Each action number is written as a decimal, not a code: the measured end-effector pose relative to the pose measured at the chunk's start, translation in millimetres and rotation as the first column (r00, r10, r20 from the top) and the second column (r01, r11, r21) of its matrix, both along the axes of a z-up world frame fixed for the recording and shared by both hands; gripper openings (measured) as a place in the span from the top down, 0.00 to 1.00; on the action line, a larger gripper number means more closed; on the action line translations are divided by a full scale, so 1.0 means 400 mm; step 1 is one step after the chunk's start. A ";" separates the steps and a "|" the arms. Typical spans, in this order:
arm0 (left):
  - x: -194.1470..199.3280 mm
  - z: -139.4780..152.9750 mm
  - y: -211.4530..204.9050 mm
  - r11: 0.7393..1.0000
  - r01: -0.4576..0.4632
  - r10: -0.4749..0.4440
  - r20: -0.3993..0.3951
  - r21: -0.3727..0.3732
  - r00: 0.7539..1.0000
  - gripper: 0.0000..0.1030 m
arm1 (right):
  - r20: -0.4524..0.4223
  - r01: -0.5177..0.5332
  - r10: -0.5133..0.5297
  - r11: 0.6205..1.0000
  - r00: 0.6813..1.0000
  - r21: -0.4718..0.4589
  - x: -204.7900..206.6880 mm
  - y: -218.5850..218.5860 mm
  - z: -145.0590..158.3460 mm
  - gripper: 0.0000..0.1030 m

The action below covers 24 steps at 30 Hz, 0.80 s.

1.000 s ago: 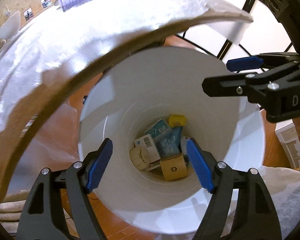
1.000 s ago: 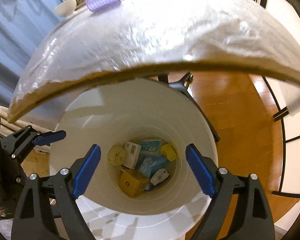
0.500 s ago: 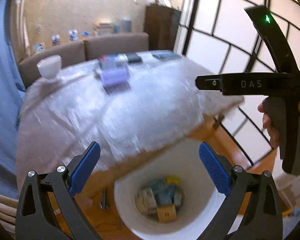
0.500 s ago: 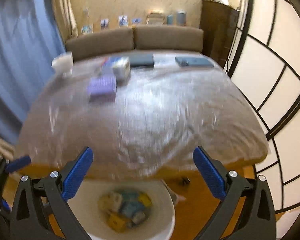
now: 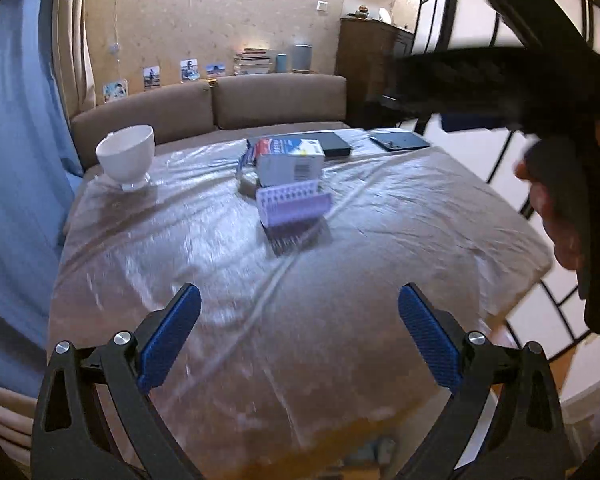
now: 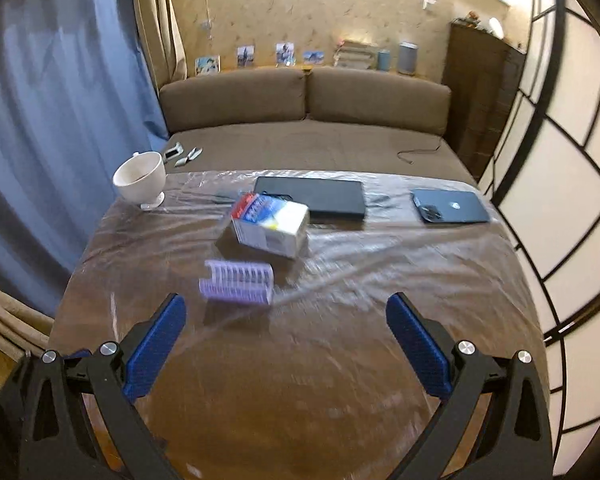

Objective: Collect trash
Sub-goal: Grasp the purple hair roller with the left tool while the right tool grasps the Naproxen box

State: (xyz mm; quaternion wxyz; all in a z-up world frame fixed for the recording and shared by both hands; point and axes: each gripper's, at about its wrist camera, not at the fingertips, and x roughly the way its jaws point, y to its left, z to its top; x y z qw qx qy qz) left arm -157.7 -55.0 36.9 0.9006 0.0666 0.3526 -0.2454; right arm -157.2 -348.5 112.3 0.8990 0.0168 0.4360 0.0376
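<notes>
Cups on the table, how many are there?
1. The white cup stands at the table's far left corner, near the blue curtain. None of the other things on the table looks like a cup.

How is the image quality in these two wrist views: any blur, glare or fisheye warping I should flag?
Left wrist: near table cover smeared by motion blur, the right claw's body a dark blurred mass at upper right, cup fairly sharp. Right wrist: purple roller and near tabletop blurred, sofa sharper, screen frames bowed by fisheye.
</notes>
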 end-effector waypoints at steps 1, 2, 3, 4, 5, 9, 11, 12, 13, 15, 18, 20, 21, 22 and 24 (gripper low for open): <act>0.017 -0.005 -0.011 1.000 -0.008 0.008 0.006 0.013 1.000 0.03 | -0.023 -0.014 0.015 1.000 1.000 0.026 0.043 0.007 -0.009 0.04; 0.026 -0.007 -0.020 1.000 -0.016 0.016 0.009 0.026 1.000 0.03 | -0.045 -0.023 0.025 0.999 0.999 0.043 0.073 0.010 -0.021 0.04; 0.045 -0.012 -0.033 0.999 -0.028 0.028 0.013 0.044 1.000 0.03 | -0.070 -0.029 0.033 0.998 0.997 0.058 0.103 0.016 -0.036 0.04; 0.059 -0.017 -0.042 0.998 -0.035 0.034 0.014 0.055 0.999 0.03 | -0.104 -0.035 0.043 0.996 0.994 0.081 0.143 0.022 -0.055 0.04; 0.073 -0.021 -0.051 0.997 -0.042 0.041 0.014 0.066 0.999 0.03 | -0.127 -0.039 0.051 0.994 0.991 0.097 0.170 0.027 -0.068 0.04; 0.131 -0.044 -0.091 0.993 -0.063 0.063 0.003 0.098 0.998 0.03 | -0.232 -0.027 0.075 0.979 0.970 0.202 0.280 0.022 -0.133 0.04; 0.153 -0.055 -0.110 0.991 -0.071 0.072 -0.002 0.114 0.997 0.03 | -0.286 -0.017 0.097 0.962 0.953 0.271 0.323 0.015 -0.164 0.04; 0.166 -0.064 -0.121 0.989 -0.078 0.079 -0.004 0.125 0.997 0.03 | -0.308 -0.010 0.100 0.959 0.946 0.282 0.341 0.014 -0.178 0.04; 0.174 -0.070 -0.131 0.987 -0.082 0.084 -0.006 0.135 0.996 0.03 | -0.329 -0.006 0.102 0.960 0.939 0.280 0.361 0.013 -0.192 0.04; 0.195 -0.084 -0.148 0.985 -0.088 0.091 -0.016 0.151 0.996 0.03 | -0.352 -0.008 0.106 0.963 0.930 0.270 0.383 0.014 -0.209 0.04; 0.225 -0.099 -0.165 0.983 -0.095 0.101 -0.035 0.160 0.994 0.03 | -0.370 -0.023 0.121 0.966 0.921 0.259 0.406 0.019 -0.227 0.04; 0.237 -0.101 -0.168 0.983 -0.099 0.108 -0.046 0.154 0.993 0.03 | -0.378 -0.032 0.131 0.966 0.916 0.257 0.418 0.023 -0.235 0.04; 0.243 -0.102 -0.169 0.983 -0.100 0.109 -0.051 0.151 0.993 0.03 | -0.379 -0.038 0.136 0.966 0.915 0.256 0.423 0.023 -0.235 0.04; 0.248 -0.104 -0.172 0.983 -0.101 0.111 -0.053 0.155 0.992 0.03 | -0.378 -0.050 0.142 0.969 0.915 0.243 0.428 0.028 -0.238 0.04; 0.255 -0.107 -0.177 0.981 -0.102 0.112 -0.052 0.168 0.992 0.03 | -0.378 -0.077 0.148 0.978 0.914 0.196 0.439 0.037 -0.243 0.04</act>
